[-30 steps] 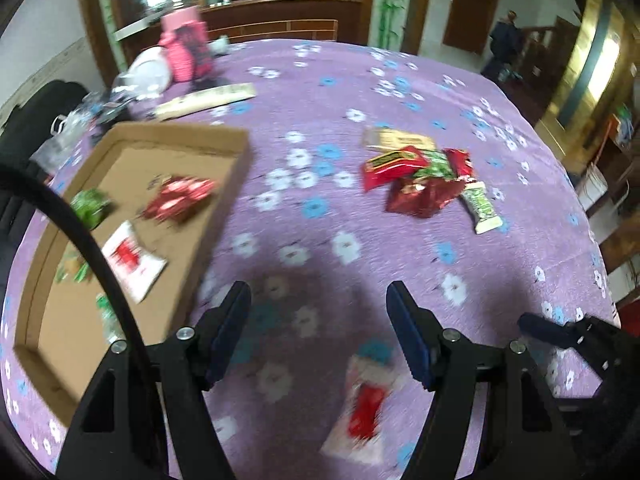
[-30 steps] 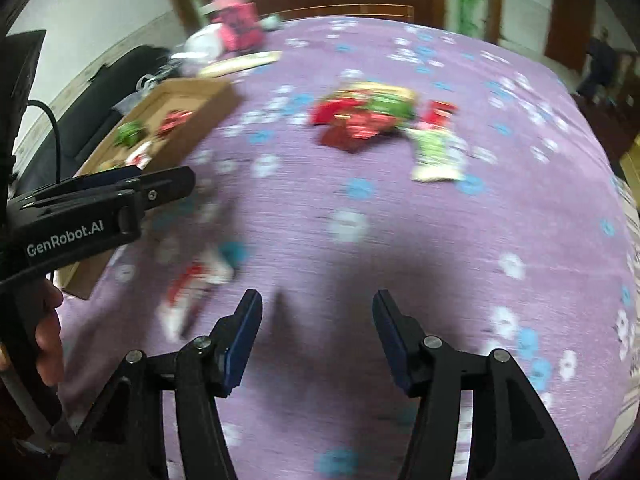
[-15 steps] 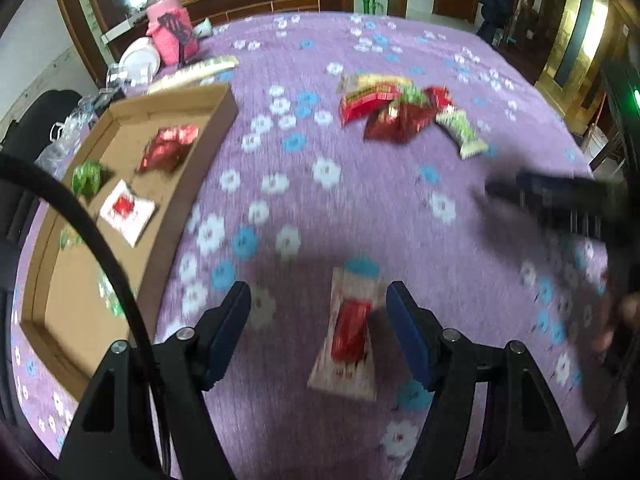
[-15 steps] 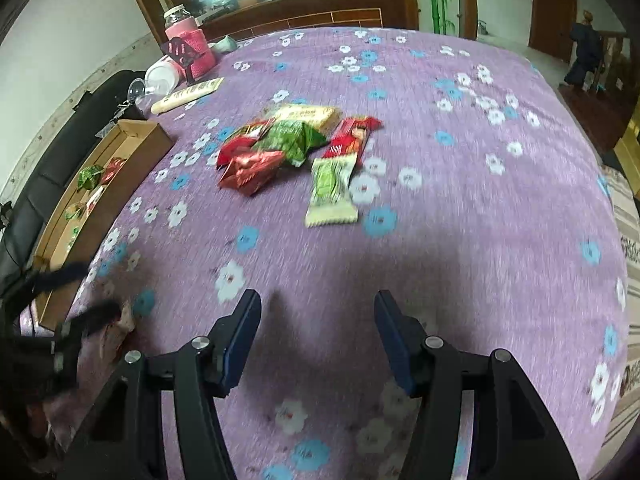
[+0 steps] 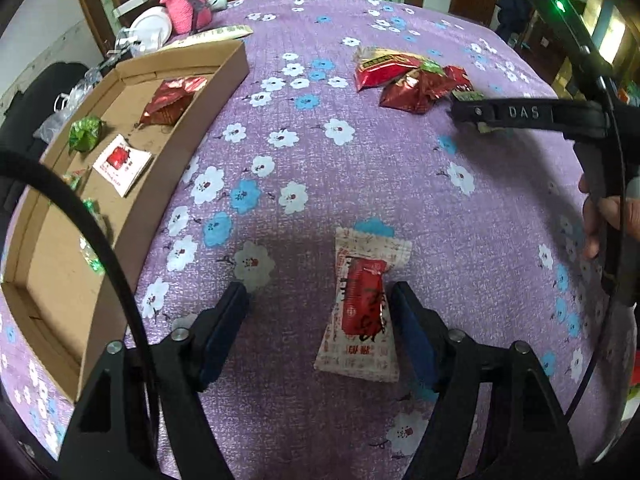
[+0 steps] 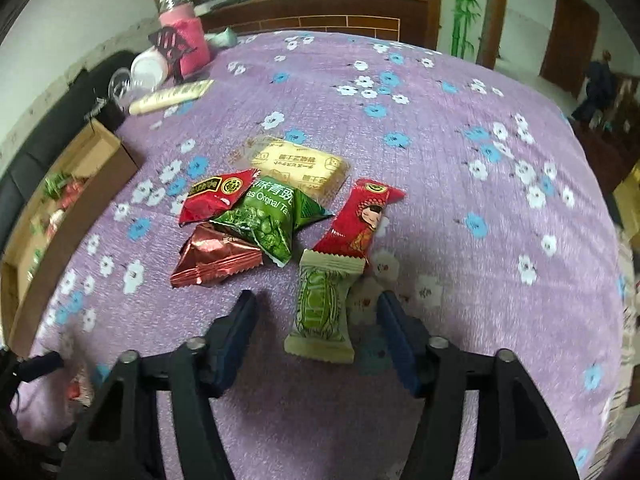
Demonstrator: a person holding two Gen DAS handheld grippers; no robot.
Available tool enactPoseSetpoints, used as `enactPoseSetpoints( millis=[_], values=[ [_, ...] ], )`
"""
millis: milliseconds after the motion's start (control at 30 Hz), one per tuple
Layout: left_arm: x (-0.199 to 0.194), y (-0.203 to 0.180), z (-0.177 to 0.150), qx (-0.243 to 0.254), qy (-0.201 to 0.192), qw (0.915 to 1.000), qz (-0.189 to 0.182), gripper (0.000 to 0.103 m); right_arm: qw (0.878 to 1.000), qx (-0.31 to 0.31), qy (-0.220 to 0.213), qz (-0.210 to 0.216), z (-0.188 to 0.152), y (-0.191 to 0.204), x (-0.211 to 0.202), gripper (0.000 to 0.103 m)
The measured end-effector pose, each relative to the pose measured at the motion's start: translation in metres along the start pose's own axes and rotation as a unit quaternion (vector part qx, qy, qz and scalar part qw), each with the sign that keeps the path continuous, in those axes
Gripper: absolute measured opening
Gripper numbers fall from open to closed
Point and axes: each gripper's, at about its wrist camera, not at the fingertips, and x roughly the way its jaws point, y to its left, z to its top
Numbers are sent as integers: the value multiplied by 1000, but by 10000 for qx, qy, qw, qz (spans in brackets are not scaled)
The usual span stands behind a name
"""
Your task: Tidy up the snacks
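Left wrist view: left gripper (image 5: 320, 304) spread wide, white/red sachet (image 5: 362, 308) lying betw fingers on purple cloth (image 5: 360, 160); cardboard tray (image 5: 176, 156) nearby w/ snacks; right gripper (image 6: 316, 312) wide too, green-beige packet (image 6: 320, 312) betw its fingers.

A matt woven cloth (image 5: 360, 168) with printed flowers covers the counter. Beside it, the tray (image 5: 224, 76) is of rough brown cardboard. The dark-red packet (image 6: 212, 258) is of glossy crinkled foil; the tongs (image 5: 320, 312) are of matt black plastic.
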Motion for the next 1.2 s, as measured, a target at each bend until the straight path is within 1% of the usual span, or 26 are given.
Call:
enactPoseSetpoints(
  millis=[33,67,100,233,333,400,467,500,567,600,667,767,1000,1200],
  values=[
    [1,0,1,-3,-12,10000,14,77,10000,-38,1,-61,1,0,1,44],
    [1,-2,1,12,-29,10000,26,77,9999,-96,2,-127,1,1,1,39],
    [1,-2,2,22,-37,10000,29,77,9997,-149,2,-183,1,1,1,37],
    [3,-2,6,-43,-45,10000,18,78,9995,-161,-4,-285,-2,-5,-2,18],
    [3,-3,8,-62,-39,10000,12,75,9995,-134,-17,-297,-3,-6,-4,18],
    [2,-4,8,-31,-63,10000,-22,68,9996,-86,-22,-281,-6,-8,-6,18],
    [0,-6,7,39,-111,9999,-63,56,9997,-42,-5,-239,-10,-9,-9,18],
    [-1,-7,7,56,-122,9999,-97,53,9997,-35,4,-236,-12,-8,-11,18],
    [-1,-7,8,67,-136,9998,-130,42,9997,-51,21,-243,-17,-8,-14,18],
    [-2,-7,8,63,-141,9998,-138,40,9997,-56,30,-242,-20,-7,-15,18],
    [-2,-5,8,37,-136,9998,-170,32,9997,-47,47,-242,-26,-6,-19,18],
    [-3,-1,7,-26,-128,9996,-270,29,9997,-14,83,-219,-35,-6,-25,18],
    [-5,-3,4,45,-112,9993,-366,29,9996,36,135,-248,-56,0,-39,18],
    [-8,-5,-1,125,-86,9989,-453,29,9995,182,175,-163,-76,9,-52,18]
  ],
)
